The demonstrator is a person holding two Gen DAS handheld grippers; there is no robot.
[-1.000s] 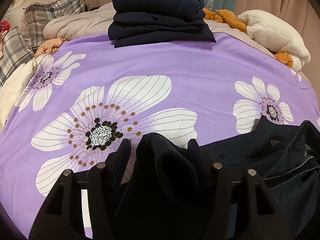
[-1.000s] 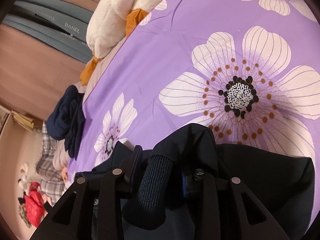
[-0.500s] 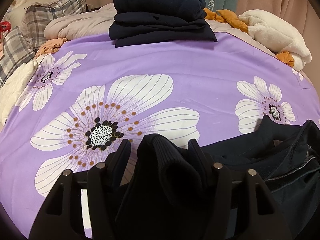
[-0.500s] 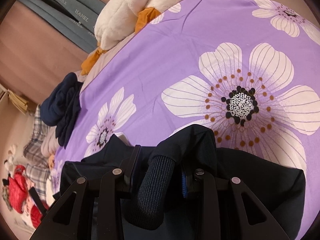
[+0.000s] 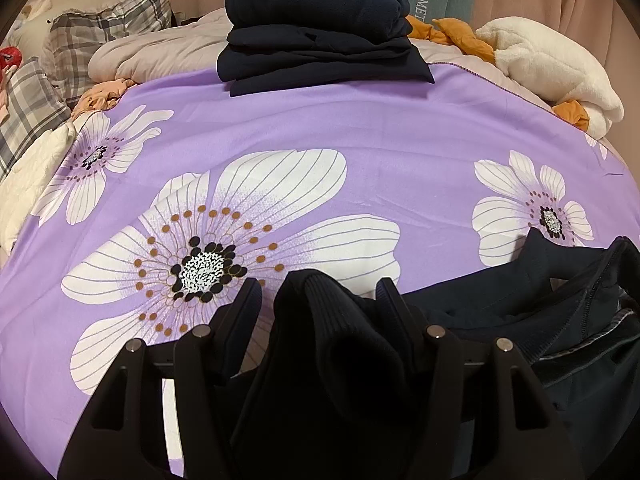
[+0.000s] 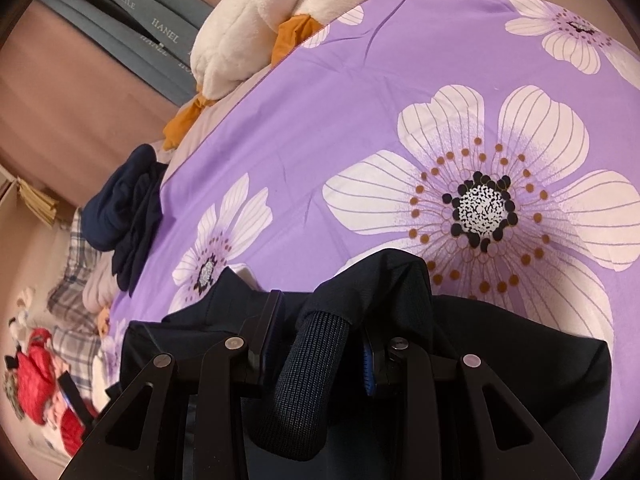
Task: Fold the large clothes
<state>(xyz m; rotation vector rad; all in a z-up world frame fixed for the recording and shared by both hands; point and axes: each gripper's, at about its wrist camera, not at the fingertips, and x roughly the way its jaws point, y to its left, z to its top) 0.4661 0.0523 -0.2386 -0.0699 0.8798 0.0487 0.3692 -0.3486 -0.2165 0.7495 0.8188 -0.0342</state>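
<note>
A dark navy jacket (image 5: 560,320) lies bunched at the near edge of the purple flowered bedsheet (image 5: 360,128). My left gripper (image 5: 318,296) is shut on a thick ribbed cuff (image 5: 320,312) of it, which fills the space between the fingers. In the right wrist view the same jacket (image 6: 500,360) spreads under and beside the gripper. My right gripper (image 6: 320,320) is shut on another ribbed cuff (image 6: 316,344), which sticks out toward the camera. A zip and the collar of the jacket show at the right of the left wrist view.
A stack of folded dark clothes (image 5: 320,32) sits at the far edge of the sheet. A white fluffy blanket (image 5: 552,64) with orange cloth lies at the far right. Plaid pillows (image 5: 100,40) and a beige quilt lie at the far left. Something red (image 6: 36,380) lies beyond the bed.
The right gripper has rolled, so the bed sits at a different tilt in its view; its grip on the cuff is unchanged. The left gripper and its cuff have stayed put.
</note>
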